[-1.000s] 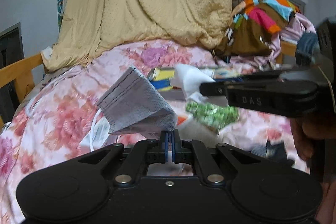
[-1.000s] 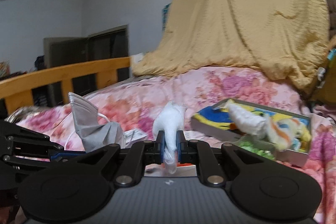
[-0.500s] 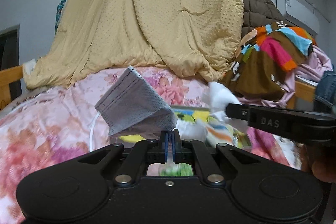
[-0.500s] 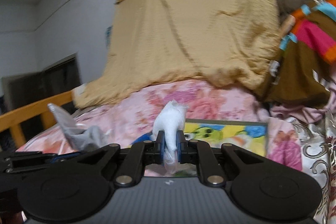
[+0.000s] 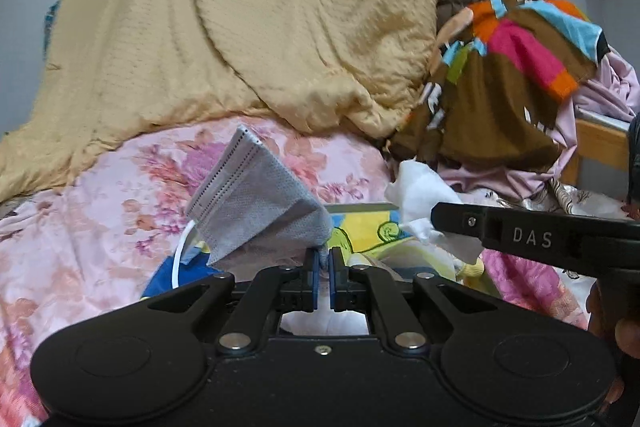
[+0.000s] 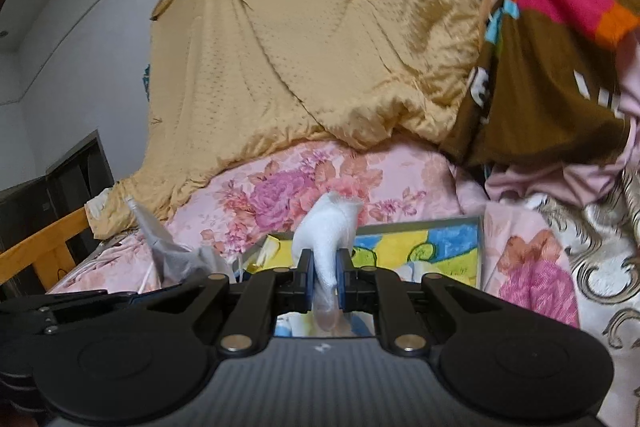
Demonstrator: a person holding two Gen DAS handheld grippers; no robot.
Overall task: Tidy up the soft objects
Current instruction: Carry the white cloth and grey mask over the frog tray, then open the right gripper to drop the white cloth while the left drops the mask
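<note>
Your left gripper has its jaws clenched on one corner of the grey pleated fabric face mask, which hangs in the air just above the near-left part of the shallow cartoon-printed rectangular tin box; its white ear loop dangles below. Your right gripper is pinched on the white crumpled gauze-like cloth wad, also held up over the box's near edge, not resting in it. Both soft items are picked up and carried to the box, so judging by this you're roughly halfway: pickup done, drop-off not yet done. Some items seem to lie in the box already, but blur and the grippers hide them, can't tell what. Left: lower both into the box and let go. Behind the box, the pink floral bedsheet, the yellow quilted blanket and the colourful clothes pile sit untouched.
</note>
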